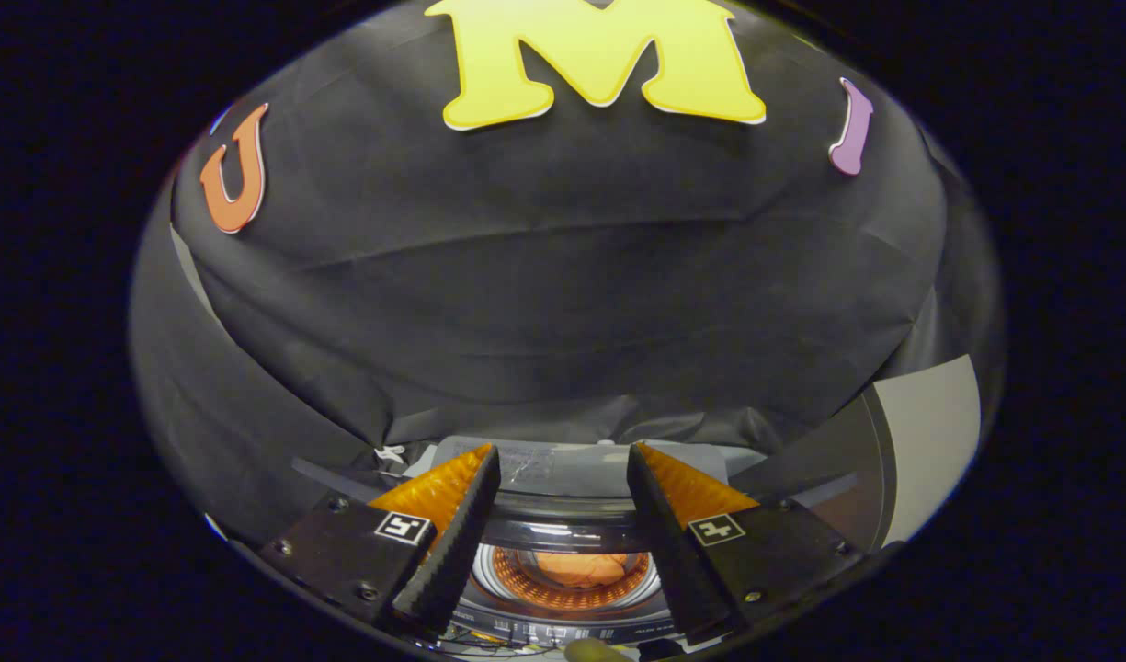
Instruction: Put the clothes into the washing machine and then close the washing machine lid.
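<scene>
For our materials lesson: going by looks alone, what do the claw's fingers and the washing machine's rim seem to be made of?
The open claw holds nothing. Its fingers look like black textured rubber or plastic with a ribbed orange backing. The washing machine rim looks like glossy dark plastic, judging by its bright reflections. The orange cloth inside looks soft and creased, probably fabric.

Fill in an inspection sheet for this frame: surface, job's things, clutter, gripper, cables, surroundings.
Surface: washing machine top, just ahead of and below the fingers.
Job's things: orange clothes inside the drum; whether the lid is open or shut cannot be told.
Clutter: small yellowish object below the machine, unclear.
Gripper: gripper open, nothing between the fingers.
Cables: thin wires at the machine's front.
Surroundings: black cloth wall; pale panel beside it.
</scene>
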`<state>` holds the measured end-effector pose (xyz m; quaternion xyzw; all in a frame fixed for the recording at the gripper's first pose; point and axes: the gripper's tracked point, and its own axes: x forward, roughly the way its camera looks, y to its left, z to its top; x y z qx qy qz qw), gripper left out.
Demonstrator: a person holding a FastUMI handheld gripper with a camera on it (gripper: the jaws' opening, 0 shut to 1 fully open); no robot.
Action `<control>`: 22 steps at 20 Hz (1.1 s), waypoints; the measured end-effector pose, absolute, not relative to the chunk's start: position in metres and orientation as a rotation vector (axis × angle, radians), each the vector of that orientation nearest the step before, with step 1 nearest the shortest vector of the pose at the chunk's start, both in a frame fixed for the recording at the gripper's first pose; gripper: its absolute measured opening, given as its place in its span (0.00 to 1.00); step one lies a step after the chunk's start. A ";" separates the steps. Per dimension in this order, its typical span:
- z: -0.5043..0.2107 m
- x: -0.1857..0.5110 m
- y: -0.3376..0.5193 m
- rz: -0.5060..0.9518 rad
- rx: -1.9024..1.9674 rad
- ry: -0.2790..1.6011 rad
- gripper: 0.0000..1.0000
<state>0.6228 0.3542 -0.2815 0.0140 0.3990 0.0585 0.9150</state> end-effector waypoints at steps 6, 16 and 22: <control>-0.281 0.616 0.353 0.118 0.015 0.819 0.88; -0.283 0.608 0.352 0.113 0.024 0.813 0.88; -0.286 0.599 0.351 0.112 0.025 0.825 0.88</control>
